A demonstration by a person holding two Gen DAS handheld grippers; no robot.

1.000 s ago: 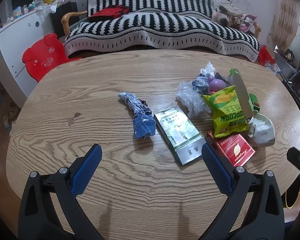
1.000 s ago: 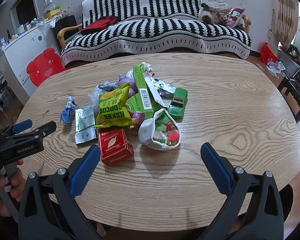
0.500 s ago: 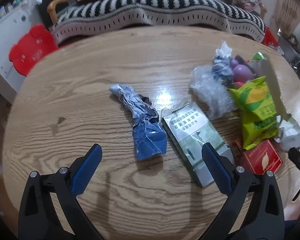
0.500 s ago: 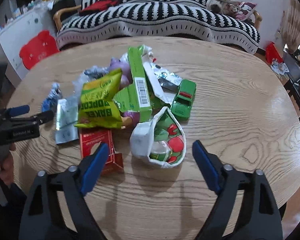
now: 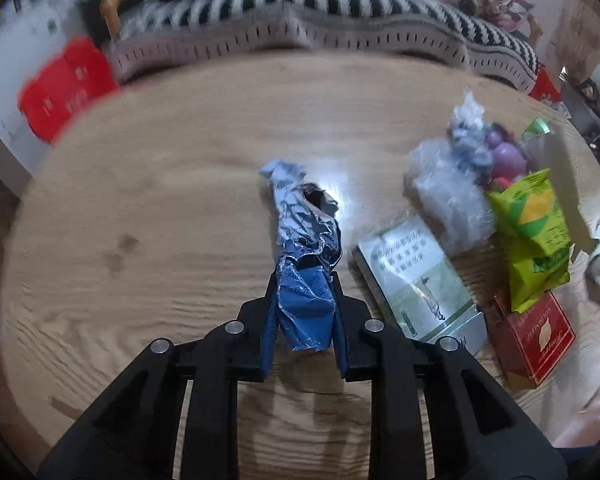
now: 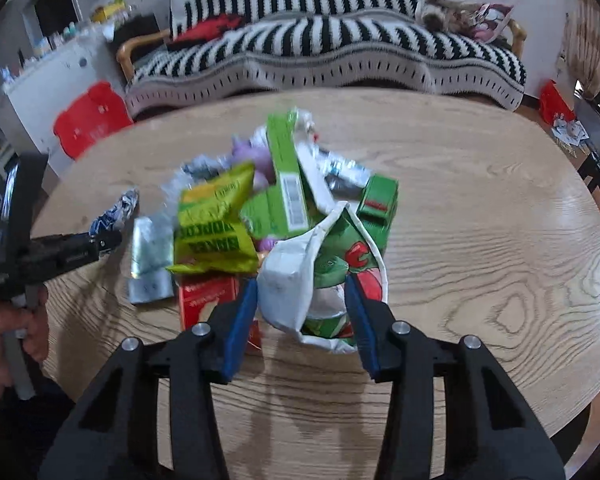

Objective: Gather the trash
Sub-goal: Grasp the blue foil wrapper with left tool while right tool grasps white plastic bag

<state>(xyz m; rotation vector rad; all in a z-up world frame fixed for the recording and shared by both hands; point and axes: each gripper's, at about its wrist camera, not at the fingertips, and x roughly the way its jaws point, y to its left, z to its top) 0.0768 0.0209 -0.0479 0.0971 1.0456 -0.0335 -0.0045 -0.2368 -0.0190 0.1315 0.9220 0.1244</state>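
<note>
Your left hand-held gripper [image 5: 303, 316] tilts steeply down at the desk [image 5: 160, 208], its jaws closing with both blue pads pinching the near end of the crumpled blue wrapper [image 5: 306, 256], which lies on the wood just left of the silver-green packet [image 5: 416, 276]. Right of that packet, past the yellow popcorn bag [image 6: 216, 228], your right hand-held gripper [image 6: 302, 312] also angles down. Its jaws are closing around the white paper cup [image 6: 296, 276] lying on its side, the left pad against it and the right pad just beside its rim.

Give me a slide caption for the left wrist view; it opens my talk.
Left gripper closing on a crumpled blue wrapper on the wooden table, other trash beside it.
</note>
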